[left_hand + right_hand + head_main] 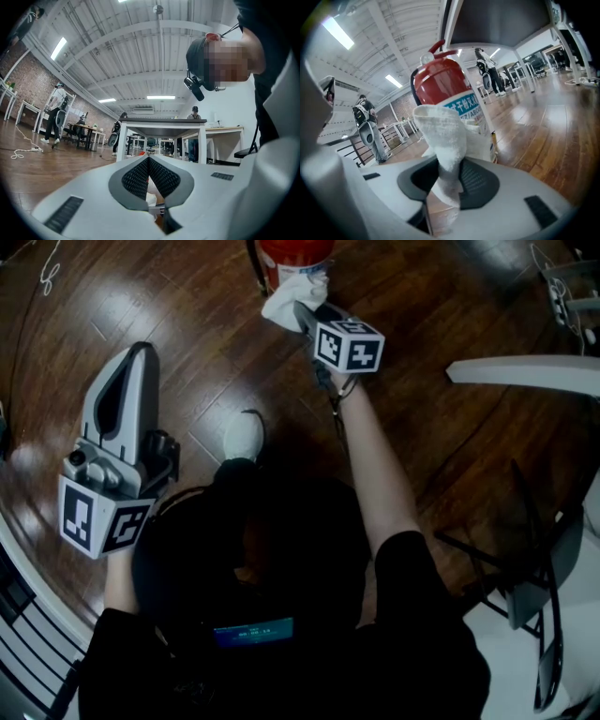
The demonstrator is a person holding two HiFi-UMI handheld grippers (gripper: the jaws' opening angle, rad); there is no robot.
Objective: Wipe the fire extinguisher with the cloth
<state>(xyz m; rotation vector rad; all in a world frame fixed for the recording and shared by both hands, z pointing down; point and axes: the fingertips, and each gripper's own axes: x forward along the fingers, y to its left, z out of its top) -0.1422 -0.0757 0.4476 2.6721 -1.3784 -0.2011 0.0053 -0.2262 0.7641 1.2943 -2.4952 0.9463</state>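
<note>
Head view: red metal fire extinguisher [296,251] stands on the dark wooden plank floor [187,324] at the top edge of frame, only its lower body in view. The crumpled white cloth [292,294] lies against its near side, pinched by the right gripper [302,311] at the end of an outstretched arm. The left gripper [139,351] hangs well apart, low on the left and pointing up-frame, with a white shoe [244,435] between the two.

Right gripper view adds what the head view crops: the extinguisher's domed top, red handle, black hose and white-and-blue label. Its jaws are clamped on a twisted waist of cloth, the rest bunched up in front of the label.

Left gripper view: pads meet at the tips with nothing between them. It looks away from the extinguisher, toward a white-legged table [161,124] and distant people.
</note>
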